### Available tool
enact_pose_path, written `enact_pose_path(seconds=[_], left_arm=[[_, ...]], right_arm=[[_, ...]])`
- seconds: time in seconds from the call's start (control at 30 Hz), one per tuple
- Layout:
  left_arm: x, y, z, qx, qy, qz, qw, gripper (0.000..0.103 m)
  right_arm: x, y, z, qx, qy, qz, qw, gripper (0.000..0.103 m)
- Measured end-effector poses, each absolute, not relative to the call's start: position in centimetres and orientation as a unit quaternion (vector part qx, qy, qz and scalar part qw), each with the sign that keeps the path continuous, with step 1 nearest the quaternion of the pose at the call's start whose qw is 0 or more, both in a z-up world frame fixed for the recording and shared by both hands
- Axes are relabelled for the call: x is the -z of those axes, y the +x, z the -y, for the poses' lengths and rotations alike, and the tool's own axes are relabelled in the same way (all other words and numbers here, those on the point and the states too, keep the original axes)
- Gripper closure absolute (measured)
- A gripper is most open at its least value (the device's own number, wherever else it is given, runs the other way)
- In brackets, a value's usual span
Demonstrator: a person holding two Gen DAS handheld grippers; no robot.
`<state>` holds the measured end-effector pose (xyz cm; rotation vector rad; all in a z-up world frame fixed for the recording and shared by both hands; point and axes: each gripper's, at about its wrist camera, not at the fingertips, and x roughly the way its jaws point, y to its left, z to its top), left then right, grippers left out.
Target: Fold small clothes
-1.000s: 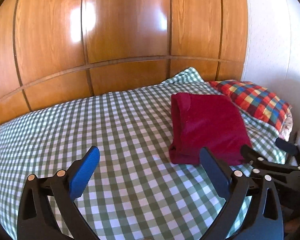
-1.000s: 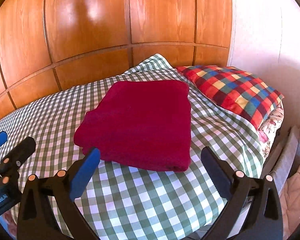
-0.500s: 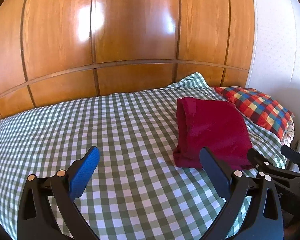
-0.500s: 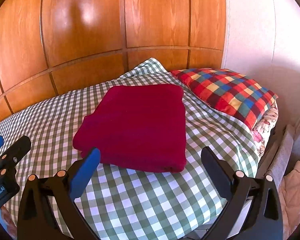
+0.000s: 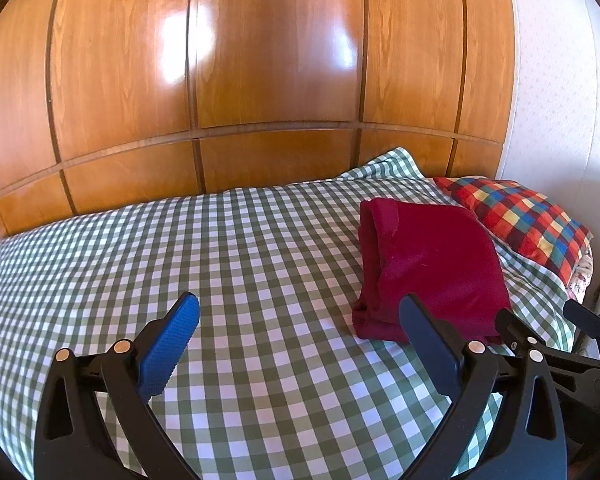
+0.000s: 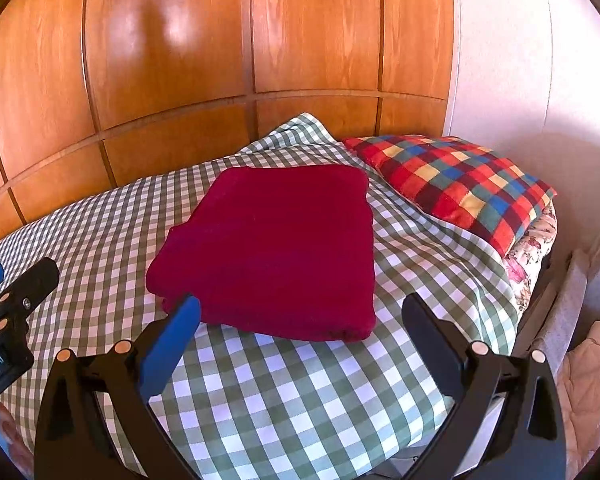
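- Left wrist view: the left gripper [image 5: 300,340] is spread wide with nothing between its fingers, held over bare checked sheet [image 5: 228,264]. The red garment [image 5: 432,272] lies ahead and off to its right, a folded bundle running lengthwise away toward the headboard [image 5: 260,80], its layered edge facing left. The right gripper [image 5: 548,328] shows at the far right, near the garment's near corner
- Right wrist view: the right gripper [image 6: 300,344] is likewise spread and empty, with the garment [image 6: 276,248] straight ahead and its near edge just beyond the fingertips; whether the blue pad touches cloth is hard to judge. The pillow [image 6: 456,184] sits beside it. The right gripper is clearly the nearer one
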<state>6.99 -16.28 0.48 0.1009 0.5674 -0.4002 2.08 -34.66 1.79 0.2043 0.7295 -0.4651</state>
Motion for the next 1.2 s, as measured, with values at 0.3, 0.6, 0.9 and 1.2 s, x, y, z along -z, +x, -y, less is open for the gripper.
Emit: enact_pose_path(seconds=[0.3,0.6,0.9,1.2], left_arm=[[-0.6,6.8,16.3,0.193,0.055,-0.275,0.940,0.004],[-0.8,6.6,16.1,0.192,0.054,-0.271,0.942,0.004],[-1.3,6.1,15.8,0.189,0.051,-0.263,0.945,0.004],[-1.7,5.9,15.7,0.192,0.051,-0.260,0.945,0.004]], right_arm=[[-1.8,1.9,34.6,0.225,0.097,-0.351,0.904,0.002],[-1.8,1.8,34.6,0.225,0.098,-0.352,0.903,0.002],[-2.0,1.7,34.6,0.225,0.097,-0.350,0.904,0.002],[-2.1,1.5,34.5,0.226,0.098,-0.349,0.904,0.002]])
